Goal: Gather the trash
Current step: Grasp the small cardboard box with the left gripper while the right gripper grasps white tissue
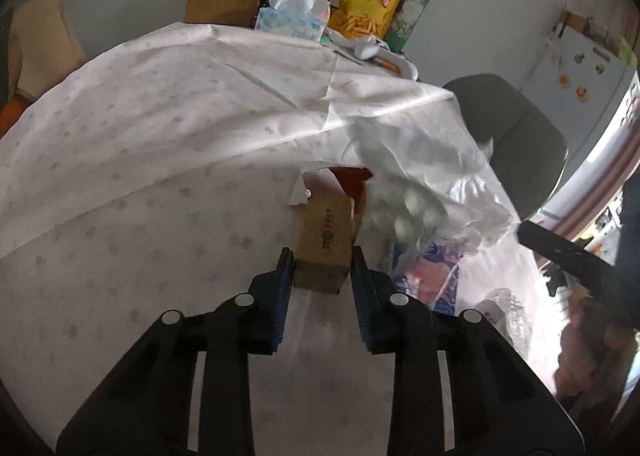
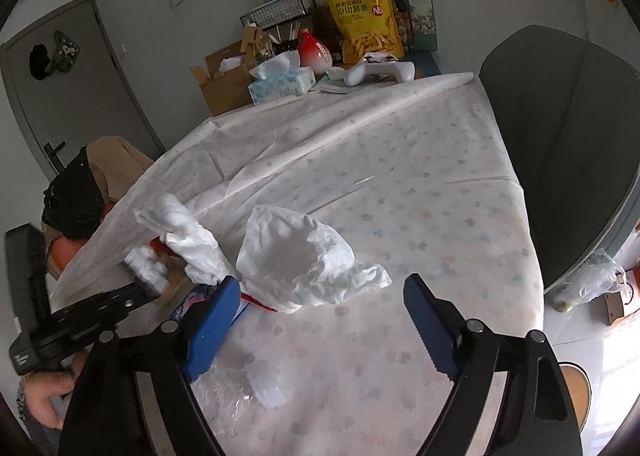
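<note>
Crumpled white bag (image 2: 304, 260) on tablecloth (image 2: 420, 216) — right hand-held gripper (image 2: 320, 320) agape

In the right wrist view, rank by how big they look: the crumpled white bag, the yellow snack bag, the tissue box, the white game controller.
1. crumpled white bag, nearest the camera, which inflates it
2. yellow snack bag
3. tissue box and white game controller: look alike, not ranked

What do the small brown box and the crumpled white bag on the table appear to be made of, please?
The small brown box looks like matte cardboard: flat kraft-brown faces, sharp folded edges, dark print. The crumpled white bag seems thin plastic film, possibly tissue-like: soft creases, slight sheen, light passing through.
</note>
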`<state>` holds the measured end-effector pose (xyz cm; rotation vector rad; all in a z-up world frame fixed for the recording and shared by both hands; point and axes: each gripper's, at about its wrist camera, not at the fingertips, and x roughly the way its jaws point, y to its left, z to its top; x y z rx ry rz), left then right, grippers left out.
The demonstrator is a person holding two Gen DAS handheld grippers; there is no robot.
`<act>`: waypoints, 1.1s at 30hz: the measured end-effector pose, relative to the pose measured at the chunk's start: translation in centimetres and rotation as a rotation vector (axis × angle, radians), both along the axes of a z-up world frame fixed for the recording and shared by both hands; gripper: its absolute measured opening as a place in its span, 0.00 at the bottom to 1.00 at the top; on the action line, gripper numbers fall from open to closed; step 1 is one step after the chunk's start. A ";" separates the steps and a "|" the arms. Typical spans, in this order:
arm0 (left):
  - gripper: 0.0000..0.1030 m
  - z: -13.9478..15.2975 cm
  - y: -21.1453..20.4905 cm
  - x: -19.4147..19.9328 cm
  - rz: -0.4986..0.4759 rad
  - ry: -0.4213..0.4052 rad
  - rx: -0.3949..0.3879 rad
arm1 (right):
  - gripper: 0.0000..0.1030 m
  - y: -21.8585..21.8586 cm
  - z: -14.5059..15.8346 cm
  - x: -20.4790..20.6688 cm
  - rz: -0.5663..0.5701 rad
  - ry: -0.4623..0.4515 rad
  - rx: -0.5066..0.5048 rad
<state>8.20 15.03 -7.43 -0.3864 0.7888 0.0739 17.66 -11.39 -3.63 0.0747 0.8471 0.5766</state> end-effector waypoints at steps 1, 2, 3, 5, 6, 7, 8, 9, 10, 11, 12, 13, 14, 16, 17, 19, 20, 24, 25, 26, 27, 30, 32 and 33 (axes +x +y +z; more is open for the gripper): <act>0.28 0.1 0.1 -0.2 0.002 -0.002 -0.003 | 0.79 0.2 -0.1 0.2 0.002 0.001 -0.001; 0.28 0.2 0.2 -0.4 0.003 -0.004 -0.009 | 0.79 0.4 -0.1 0.3 0.006 0.001 -0.001; 0.28 0.3 0.3 -0.6 0.003 -0.007 -0.015 | 0.79 0.7 -0.1 0.4 0.010 -0.001 0.000; 0.28 0.3 0.5 -0.9 0.007 -0.010 -0.014 | 0.79 1.2 -0.1 0.7 0.016 -0.007 -0.006; 0.28 0.3 0.6 -1.1 0.013 -0.010 -0.012 | 0.79 1.4 -0.1 0.8 0.018 -0.006 -0.008; 0.28 0.3 0.7 -1.2 0.017 -0.011 -0.012 | 0.79 1.6 -0.2 0.9 0.020 -0.005 -0.011; 0.28 0.4 0.7 -1.4 0.017 -0.013 -0.009 | 0.79 1.8 -0.3 1.1 0.021 -0.004 -0.016; 0.29 0.4 0.8 -1.5 0.020 -0.015 -0.006 | 0.79 2.0 -0.4 1.1 0.021 -0.004 -0.019; 0.40 0.5 0.9 -1.6 0.028 -0.011 0.000 | 0.79 2.0 -0.4 1.1 0.022 -0.004 -0.021; 0.52 0.5 0.9 -1.7 0.028 -0.007 0.000 | 0.79 2.1 -0.5 1.1 0.023 -0.003 -0.024; 0.55 0.6 1.0 -1.9 0.025 -0.009 -0.002 | 0.79 2.2 -0.6 1.2 0.023 -0.001 -0.026; 0.55 0.8 1.1 -2.2 0.024 -0.020 0.000 | 0.79 2.3 -0.7 1.2 0.024 0.000 -0.027; 0.55 0.9 1.2 -2.3 0.028 -0.023 0.004 | 0.79 2.3 -0.7 1.2 0.024 -0.001 -0.029; 0.55 0.8 1.6 -2.6 0.040 -0.026 0.002 | 0.79 2.4 -0.8 1.3 0.021 -0.001 -0.031; 0.55 0.7 1.7 -2.6 0.043 -0.025 -0.001 | 0.79 2.4 -0.9 1.4 0.020 0.000 -0.032; 0.55 0.4 1.8 -2.2 0.047 -0.014 0.001 | 0.79 2.5 -1.0 1.5 0.019 0.002 -0.034; 0.55 0.2 1.8 -2.0 0.047 -0.008 0.002 | 0.79 2.6 -1.1 1.6 0.018 0.001 -0.036; 0.43 -0.5 1.5 -1.2 0.046 0.010 0.011 | 0.77 2.8 -1.4 2.1 0.017 0.009 -0.043; 0.33 -0.7 1.6 -1.2 0.046 0.015 0.000 | 0.75 3.0 -1.5 2.2 0.019 0.011 -0.046; 0.33 -0.7 1.8 -1.3 0.050 0.012 -0.010 | 0.75 3.1 -1.6 2.3 0.022 0.012 -0.050; 0.33 -0.6 1.9 -1.4 0.055 0.008 -0.011 | 0.73 3.1 -1.6 2.4 0.024 0.012 -0.053; 0.32 -0.1 2.3 -2.1 0.079 -0.009 -0.006 | 0.55 3.5 -1.7 2.6 0.035 0.014 -0.065; 0.32 0.5 2.7 -2.6 0.100 -0.025 -0.001 | 0.34 3.4 -1.7 2.6 0.039 0.020 -0.063; 0.32 0.9 2.9 -2.9 0.111 -0.036 0.004 | 0.21 3.2 -1.6 2.7 0.044 0.029 -0.049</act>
